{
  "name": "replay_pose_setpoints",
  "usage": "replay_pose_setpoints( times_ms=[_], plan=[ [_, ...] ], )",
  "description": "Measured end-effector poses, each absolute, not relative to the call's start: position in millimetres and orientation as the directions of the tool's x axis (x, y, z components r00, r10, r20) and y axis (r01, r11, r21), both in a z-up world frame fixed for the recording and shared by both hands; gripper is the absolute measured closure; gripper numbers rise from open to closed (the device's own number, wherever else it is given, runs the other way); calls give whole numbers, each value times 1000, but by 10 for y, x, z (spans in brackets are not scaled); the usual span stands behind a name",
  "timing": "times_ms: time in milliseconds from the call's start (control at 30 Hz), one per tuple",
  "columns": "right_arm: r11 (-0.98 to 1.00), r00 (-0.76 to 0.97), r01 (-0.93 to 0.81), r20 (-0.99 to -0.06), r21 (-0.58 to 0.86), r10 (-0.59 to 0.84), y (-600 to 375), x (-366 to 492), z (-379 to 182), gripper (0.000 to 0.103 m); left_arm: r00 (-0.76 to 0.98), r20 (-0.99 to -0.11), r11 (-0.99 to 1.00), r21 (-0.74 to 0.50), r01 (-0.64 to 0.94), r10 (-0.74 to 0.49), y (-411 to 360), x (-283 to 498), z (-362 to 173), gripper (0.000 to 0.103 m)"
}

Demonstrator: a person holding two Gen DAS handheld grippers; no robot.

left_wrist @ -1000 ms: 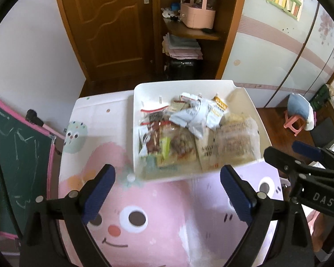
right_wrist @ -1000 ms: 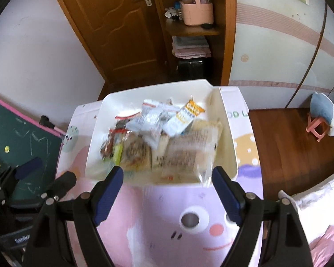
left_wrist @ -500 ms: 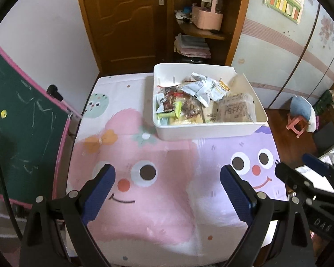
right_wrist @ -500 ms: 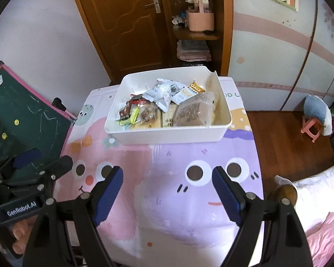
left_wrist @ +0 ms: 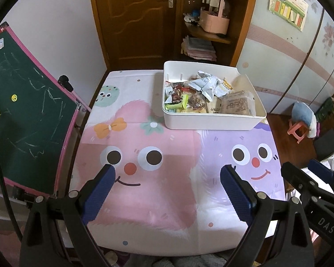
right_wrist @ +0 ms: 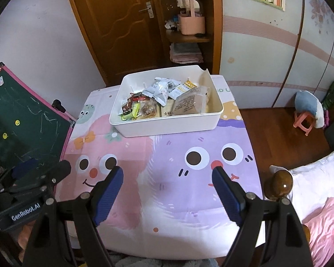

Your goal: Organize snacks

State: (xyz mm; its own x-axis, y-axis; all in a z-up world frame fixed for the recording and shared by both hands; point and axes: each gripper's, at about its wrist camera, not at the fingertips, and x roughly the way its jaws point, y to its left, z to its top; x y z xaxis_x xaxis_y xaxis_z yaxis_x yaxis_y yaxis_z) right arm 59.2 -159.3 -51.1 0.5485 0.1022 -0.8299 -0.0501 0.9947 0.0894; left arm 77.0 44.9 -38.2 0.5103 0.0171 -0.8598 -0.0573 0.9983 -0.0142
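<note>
Left wrist view: my left gripper (left_wrist: 167, 191) and right gripper (right_wrist: 168, 191) gape wide, empty; light, crinkly snack packets (left_wrist: 206, 95) in the bin (left_wrist: 211, 122) want pinching by their edges.

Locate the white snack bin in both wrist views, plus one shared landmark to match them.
Left wrist: white snack bin sits upper right of centre, at the table's far edge, above the seam between the pink and purple cartoon faces.
Right wrist: the bin sits upper centre, slightly left, straddling the same seam.
Shared landmark: the pink basket on the wooden shelf behind the bin.
</note>
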Motion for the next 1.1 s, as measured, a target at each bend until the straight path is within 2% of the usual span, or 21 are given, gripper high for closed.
replay_pose_setpoints(
  times_ms=[1100],
  plan=[
    [996,587,-63,-805,58,84,-1484,430,-387,20,546,-837,999,21,-43,41,416,627,-271,8]
  ],
)
